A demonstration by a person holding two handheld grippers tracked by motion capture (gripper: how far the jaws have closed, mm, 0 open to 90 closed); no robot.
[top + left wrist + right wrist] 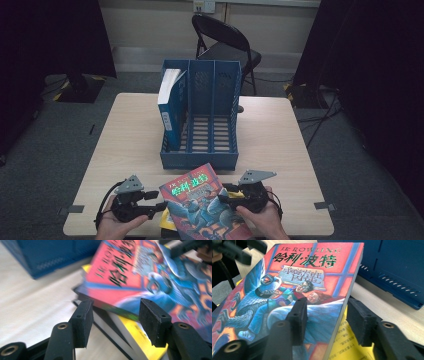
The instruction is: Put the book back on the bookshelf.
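A paperback with a red and blue picture cover (200, 205) (125, 270) (312, 277) lies tilted on a yellow book (167, 220) (140, 335) (347, 340) at the table's near edge. My left gripper (159, 202) (116, 307) is at its left side, jaws apart, and the stack's corner reaches between the pads without being pressed. My right gripper (225, 196) (327, 307) is at its right side. One pad (298, 317) is over the cover and the other beside the book's edge, with a gap, so it is open.
A blue three-slot file organizer (200, 160) (50, 257) (392, 270) stands mid-table just behind the books, with a blue-spined book (170, 100) upright in its left slot. A black folding chair (225, 40) stands beyond the table (135, 135).
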